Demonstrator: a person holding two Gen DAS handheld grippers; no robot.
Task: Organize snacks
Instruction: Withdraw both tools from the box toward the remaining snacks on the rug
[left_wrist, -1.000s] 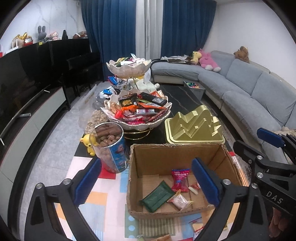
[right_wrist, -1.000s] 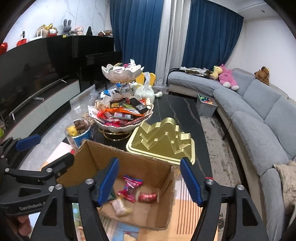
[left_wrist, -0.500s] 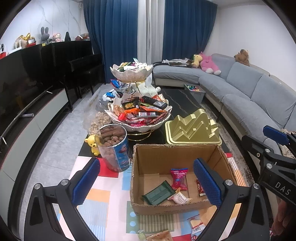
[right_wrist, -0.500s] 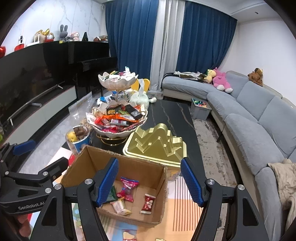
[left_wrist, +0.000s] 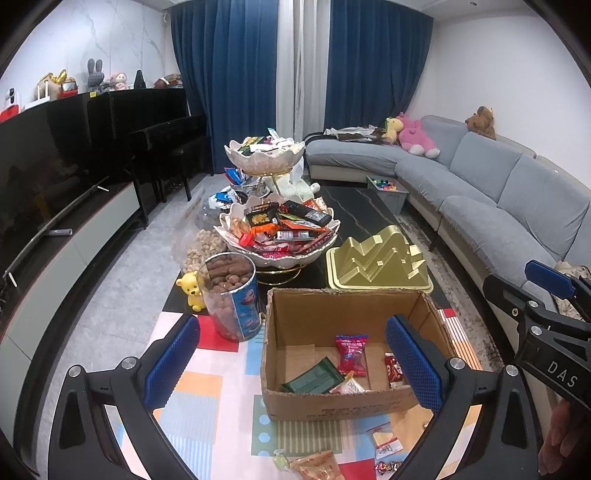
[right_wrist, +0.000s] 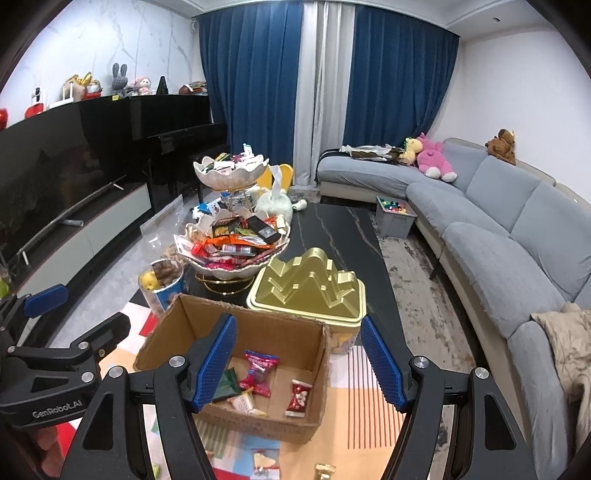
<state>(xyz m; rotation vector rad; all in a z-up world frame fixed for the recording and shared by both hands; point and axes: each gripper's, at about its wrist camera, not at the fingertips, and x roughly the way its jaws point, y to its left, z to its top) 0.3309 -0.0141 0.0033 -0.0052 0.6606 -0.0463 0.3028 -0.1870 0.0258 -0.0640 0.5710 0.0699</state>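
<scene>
Both grippers, left (left_wrist: 291, 365) and right (right_wrist: 298, 363), hovering wide open, empty, above box (left_wrist: 343, 402); loose snacks (left_wrist: 384, 441) lying just before box; descending straight advisable.

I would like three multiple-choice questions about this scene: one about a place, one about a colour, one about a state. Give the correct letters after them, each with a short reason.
1. Where does the green packet lie?
A. inside the cardboard box
B. in the top snack bowl
C. on the sofa

2. What colour is the stepped tray behind the box?
A. silver
B. gold
C. red

3. How does the right gripper stand?
A. shut on a red packet
B. shut, with nothing between its fingers
C. open, with nothing between its fingers

Answers:
1 A, it rests flat on the box floor.
2 B, its whole surface is shiny gold.
3 C, its blue pads stand wide apart and nothing lies between them.
</scene>
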